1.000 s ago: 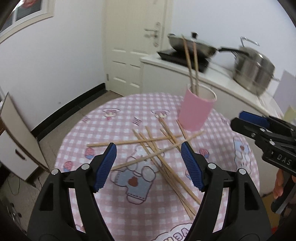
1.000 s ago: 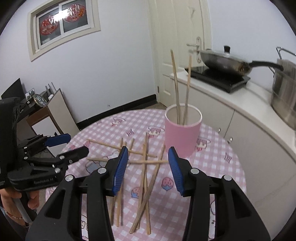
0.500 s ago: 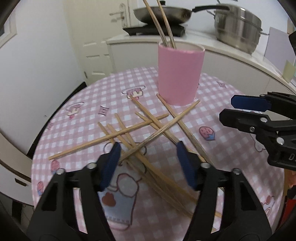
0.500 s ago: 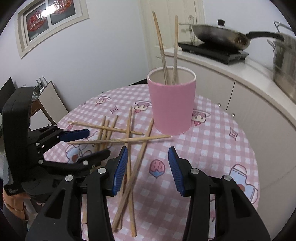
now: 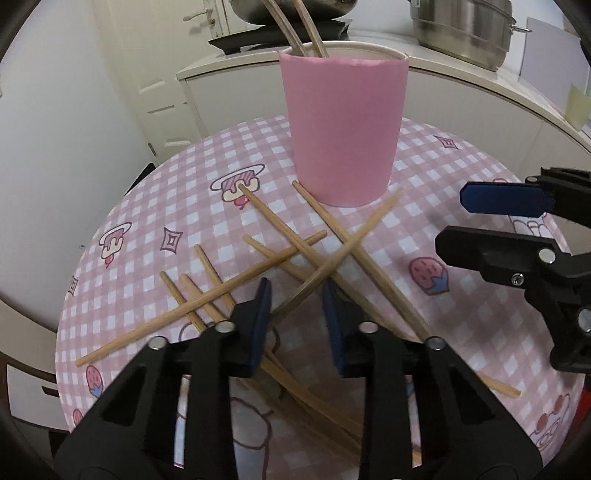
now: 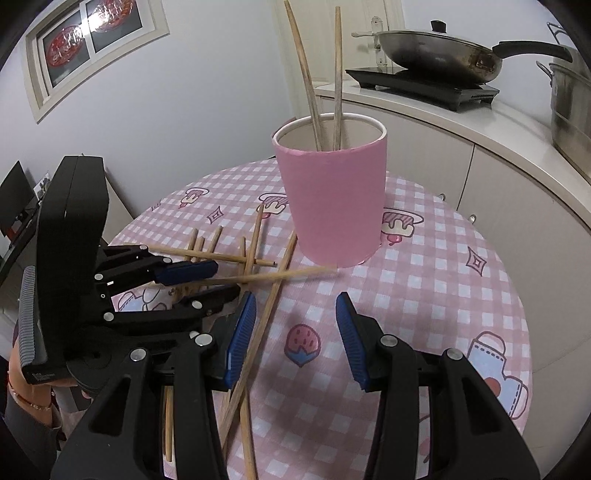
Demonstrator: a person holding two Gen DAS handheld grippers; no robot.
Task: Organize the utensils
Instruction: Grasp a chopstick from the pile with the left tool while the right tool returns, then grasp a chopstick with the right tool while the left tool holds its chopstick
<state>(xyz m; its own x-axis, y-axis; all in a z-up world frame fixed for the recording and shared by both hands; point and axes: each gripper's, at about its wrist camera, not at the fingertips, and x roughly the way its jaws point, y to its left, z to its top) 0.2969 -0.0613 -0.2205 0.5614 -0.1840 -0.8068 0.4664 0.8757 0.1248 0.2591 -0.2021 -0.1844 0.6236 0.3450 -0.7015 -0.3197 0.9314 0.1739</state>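
Note:
A pink cup [image 5: 343, 129] [image 6: 332, 199] stands on the round table and holds two chopsticks [image 6: 314, 92]. Several loose wooden chopsticks [image 5: 295, 258] [image 6: 258, 258] lie crossed on the cloth in front of it. My left gripper [image 5: 295, 306] is open, low over the pile, its jaws on either side of one slanting chopstick [image 5: 343, 254]; it also shows in the right wrist view [image 6: 207, 280]. My right gripper [image 6: 295, 321] is open and empty above the cloth, right of the pile; it also shows in the left wrist view [image 5: 476, 218].
The table [image 6: 461, 295] has a pink checked cloth. Behind it runs a white counter [image 6: 480, 122] with a wok on a hob [image 6: 436, 59] and a steel pot [image 5: 461, 29]. A white door [image 5: 177, 74] stands at the back left.
My left gripper has come down and forward onto the chopstick pile, and its jaws have narrowed around one chopstick. My right gripper has moved lower and closer to the cup.

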